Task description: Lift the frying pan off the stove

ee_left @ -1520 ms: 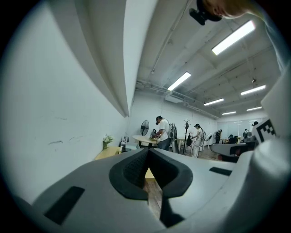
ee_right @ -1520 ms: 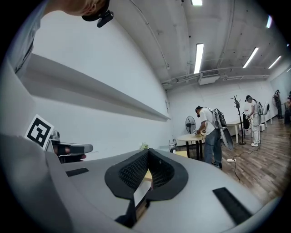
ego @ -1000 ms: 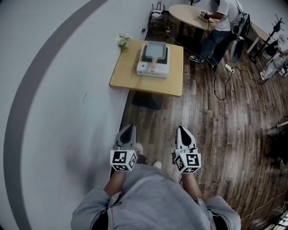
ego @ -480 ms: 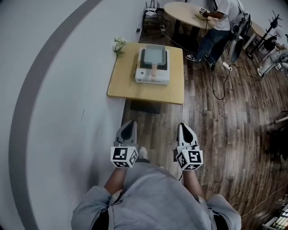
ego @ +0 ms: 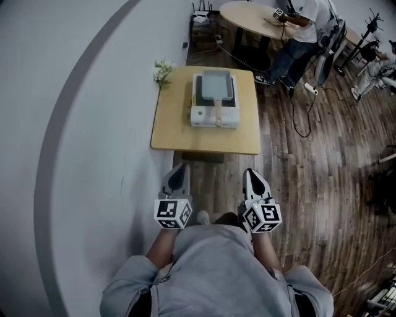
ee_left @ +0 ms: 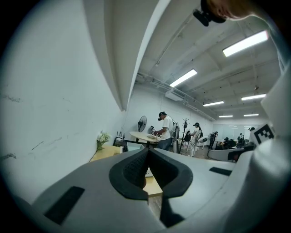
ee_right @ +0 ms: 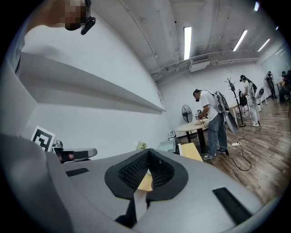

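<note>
Grey left tool (ego: 180, 169) and right tool (ego: 249, 174) held parallel, waist-high (jaws closed)

A square wooden surface (ego: 167, 124) stands against a white wall (ego: 105, 186) that bears a curved grey band (ego: 42, 186). A small bunch of white flowers (ego: 162, 71) sits at the surface's far corner, beside the wall. Beyond it is a round table (ego: 244, 15), where a person (ego: 297, 37) in a white shirt and dark trousers stands bent over it. A cable (ego: 294, 117) trails over the dark plank floor (ego: 322, 186) near that person's feet. A fan (ee_left: 142, 123) and a coat stand (ee_right: 230, 98) stand farther back, under long ceiling lights (ee_left: 184, 78).
</note>
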A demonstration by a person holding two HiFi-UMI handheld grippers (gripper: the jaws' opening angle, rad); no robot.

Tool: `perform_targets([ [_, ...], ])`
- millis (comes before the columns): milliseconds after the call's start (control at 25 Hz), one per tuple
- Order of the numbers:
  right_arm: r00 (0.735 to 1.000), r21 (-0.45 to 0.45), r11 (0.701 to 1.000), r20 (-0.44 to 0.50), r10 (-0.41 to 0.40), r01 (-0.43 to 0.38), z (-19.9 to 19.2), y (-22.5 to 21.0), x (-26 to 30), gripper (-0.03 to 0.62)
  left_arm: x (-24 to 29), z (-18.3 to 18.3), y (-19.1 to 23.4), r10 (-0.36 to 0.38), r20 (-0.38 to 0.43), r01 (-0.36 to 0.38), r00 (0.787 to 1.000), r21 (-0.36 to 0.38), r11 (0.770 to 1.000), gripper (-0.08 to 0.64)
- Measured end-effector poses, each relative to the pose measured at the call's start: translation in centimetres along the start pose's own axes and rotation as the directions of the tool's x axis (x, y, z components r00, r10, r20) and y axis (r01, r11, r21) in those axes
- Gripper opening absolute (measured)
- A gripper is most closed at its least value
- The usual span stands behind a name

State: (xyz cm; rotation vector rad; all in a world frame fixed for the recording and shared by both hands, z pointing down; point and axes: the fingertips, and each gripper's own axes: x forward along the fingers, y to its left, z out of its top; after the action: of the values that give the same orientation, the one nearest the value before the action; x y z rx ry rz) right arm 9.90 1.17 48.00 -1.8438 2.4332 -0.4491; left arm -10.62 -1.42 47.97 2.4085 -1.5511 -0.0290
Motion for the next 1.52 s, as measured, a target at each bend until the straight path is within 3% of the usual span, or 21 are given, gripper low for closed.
perform_targets([
  [320, 0.998, 0.040, 0.998, -0.040, 0.044, -0.042, 0.4, 0.7, 5.5, -0.002, 3.7, -0.2, 3.0, -0.003, -0.027, 0.002, 1.000, -0.048, 0.999, 0.003],
  [720, 0.992, 0.072, 0.994, -0.094, 0.089, -0.082, 0.1, -2.3, 15.5, -0.002, 12.8, -0.1, 6.7, -0.011, -0.073, 0.005, 0.997, -0.081, 0.997, 0.003],
  [920, 0.973, 0.126, 0.982, -0.169, 0.158, -0.137, -0.3, -3.9, 20.9, -0.002, 18.6, -0.3, 7.5, -0.047, -0.141, 0.026, 0.989, -0.150, 0.988, 0.003],
  [1040, 0.955, 0.150, 0.973, -0.215, 0.205, -0.175, -0.4, -4.7, 23.7, 0.000, 21.7, -0.3, 7.6, -0.049, -0.164, 0.023, 0.985, -0.153, 0.988, 0.003],
  [1200, 0.947, 0.160, 0.971, -0.241, 0.211, -0.176, -0.4, -6.9, 26.9, -0.002, 26.0, -0.3, 7.1, -0.088, -0.180, 0.055, 0.980, -0.178, 0.983, 0.003],
  [1280, 0.928, 0.220, 0.955, -0.271, 0.256, -0.199, -1.1, -7.5, 28.2, 0.022, 27.7, -0.9, 6.7, -0.155, -0.200, 0.099, 0.967, -0.265, 0.959, 0.005],
  [1320, 0.911, 0.262, 0.941, -0.296, 0.288, -0.213, -1.7, -7.7, 28.8, 0.134, 28.5, -1.5, 6.6, -0.195, -0.214, 0.117, 0.957, -0.328, 0.937, 0.083],
  [1360, 0.892, 0.296, 0.929, -0.322, 0.317, -0.223, -2.4, -7.8, 29.3, 0.141, 29.2, -2.1, 6.6, -0.230, -0.228, 0.128, 0.946, -0.391, 0.912, 0.165],
  [1520, 0.824, 0.396, 0.883, -0.392, 0.409, -0.250, -4.7, -8.1, 30.6, 0.140, 31.4, -5.0, 7.0, -0.321, -0.289, 0.109, 0.902, -0.566, 0.817, 0.173],
])
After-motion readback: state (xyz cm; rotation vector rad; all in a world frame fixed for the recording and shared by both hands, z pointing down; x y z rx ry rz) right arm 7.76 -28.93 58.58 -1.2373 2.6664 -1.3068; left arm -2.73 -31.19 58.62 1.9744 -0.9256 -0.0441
